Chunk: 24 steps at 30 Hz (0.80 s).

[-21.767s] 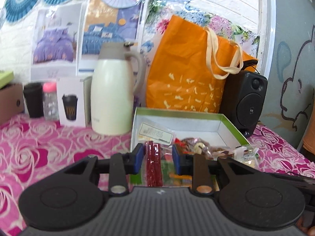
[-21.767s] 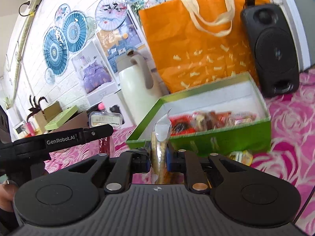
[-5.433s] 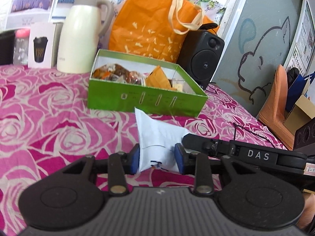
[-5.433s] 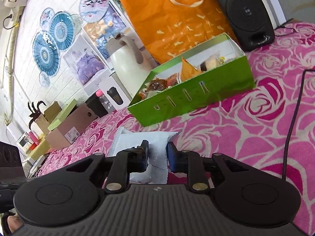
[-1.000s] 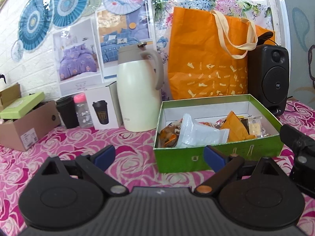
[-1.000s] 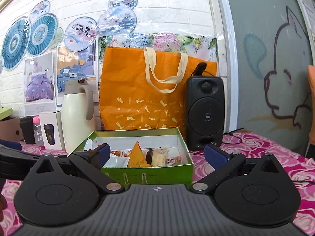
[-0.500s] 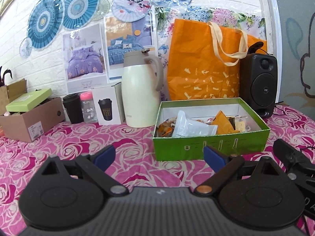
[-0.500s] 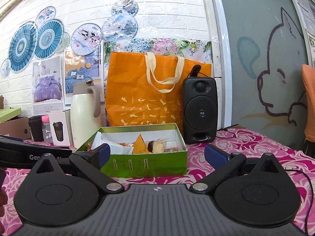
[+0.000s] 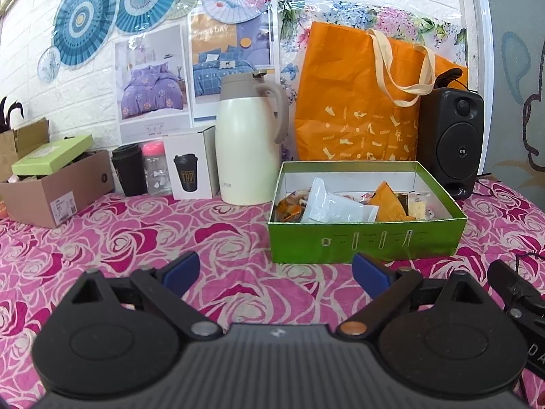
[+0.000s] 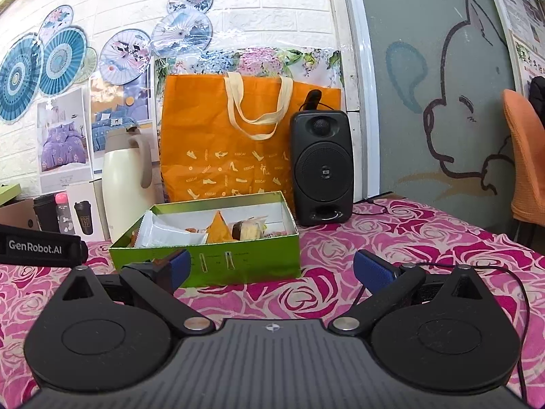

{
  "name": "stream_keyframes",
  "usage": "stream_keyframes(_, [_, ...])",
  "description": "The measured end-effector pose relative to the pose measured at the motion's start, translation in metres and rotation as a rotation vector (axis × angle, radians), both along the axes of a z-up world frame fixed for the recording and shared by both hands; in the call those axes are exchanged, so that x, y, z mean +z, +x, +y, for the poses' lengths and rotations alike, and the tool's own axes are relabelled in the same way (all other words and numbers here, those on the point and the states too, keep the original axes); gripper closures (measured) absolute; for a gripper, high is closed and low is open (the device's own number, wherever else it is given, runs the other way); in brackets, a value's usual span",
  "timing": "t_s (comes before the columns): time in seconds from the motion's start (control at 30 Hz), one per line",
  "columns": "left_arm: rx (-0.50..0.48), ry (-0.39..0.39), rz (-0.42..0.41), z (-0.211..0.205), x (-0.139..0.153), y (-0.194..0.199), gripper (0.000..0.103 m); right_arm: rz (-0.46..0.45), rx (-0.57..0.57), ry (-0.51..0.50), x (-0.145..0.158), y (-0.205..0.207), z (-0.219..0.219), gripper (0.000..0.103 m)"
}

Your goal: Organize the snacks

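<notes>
A green box stands on the rose-patterned tablecloth, also in the right wrist view. Inside lie a white packet, an orange packet and several small wrapped snacks; the white packet and orange packet show from the right too. My left gripper is open and empty, well in front of the box. My right gripper is open and empty, in front of the box's right end.
Behind the box stand a cream thermos jug, an orange tote bag and a black speaker. A cup carton, a black cup, a small bottle and a cardboard box sit at back left. A black cable crosses the cloth at right.
Both grippers have drawn back a little from the green box, which looks slightly smaller. Both stay open and empty. The snacks in the box have not moved.
</notes>
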<state>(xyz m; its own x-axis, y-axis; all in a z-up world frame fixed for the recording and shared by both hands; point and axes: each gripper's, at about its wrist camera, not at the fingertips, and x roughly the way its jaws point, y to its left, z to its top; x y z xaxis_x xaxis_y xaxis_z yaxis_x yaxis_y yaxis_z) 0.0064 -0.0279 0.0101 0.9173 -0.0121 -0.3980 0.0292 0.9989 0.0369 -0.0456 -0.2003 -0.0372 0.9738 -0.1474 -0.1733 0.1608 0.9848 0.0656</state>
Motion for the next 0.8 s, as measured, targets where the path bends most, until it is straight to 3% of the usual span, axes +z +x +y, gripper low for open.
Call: stream_keyframes(0.8, [-0.026,-0.035,0.025,0.0053,-0.0015,-0.0022,0.008,0.069,0.054,-0.023,-0.0072,0.0011,0.0092,0.0])
